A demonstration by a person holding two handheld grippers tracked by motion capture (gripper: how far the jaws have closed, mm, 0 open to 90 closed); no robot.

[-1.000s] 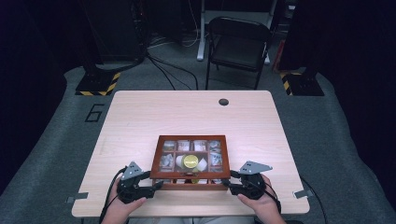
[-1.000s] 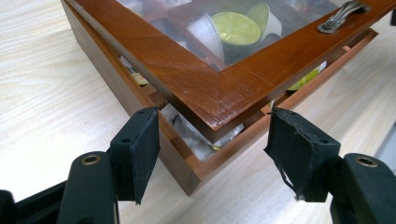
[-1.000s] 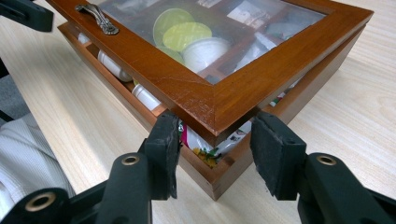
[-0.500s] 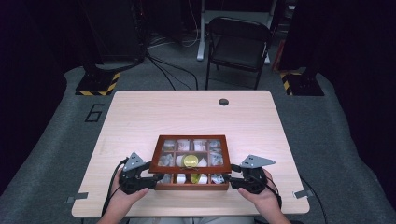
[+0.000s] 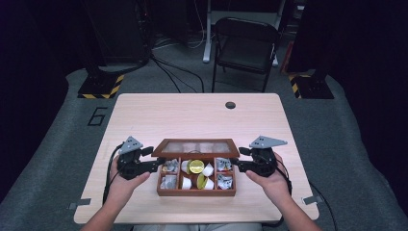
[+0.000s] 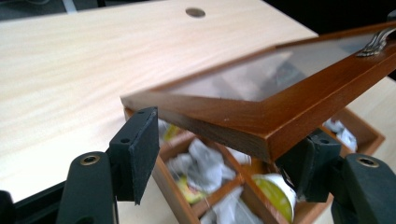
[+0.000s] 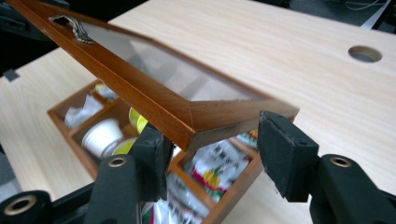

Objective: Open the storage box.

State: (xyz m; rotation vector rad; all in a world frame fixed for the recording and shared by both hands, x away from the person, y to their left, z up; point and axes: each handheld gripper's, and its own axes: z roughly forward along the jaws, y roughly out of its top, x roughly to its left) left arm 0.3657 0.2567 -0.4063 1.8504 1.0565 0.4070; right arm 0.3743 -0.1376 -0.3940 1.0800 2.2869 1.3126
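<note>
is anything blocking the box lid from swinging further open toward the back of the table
Nothing visible does. The lid is raised at its front, and the table behind the box is bare.

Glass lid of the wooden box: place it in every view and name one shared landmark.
High view: glass lid, lower centre, tilted up over the box's far side.
Left gripper view: lid, right half, slanting, corner low centre.
Right gripper view: lid, upper left to centre, slanting.
Landmark: round table hole.
</note>
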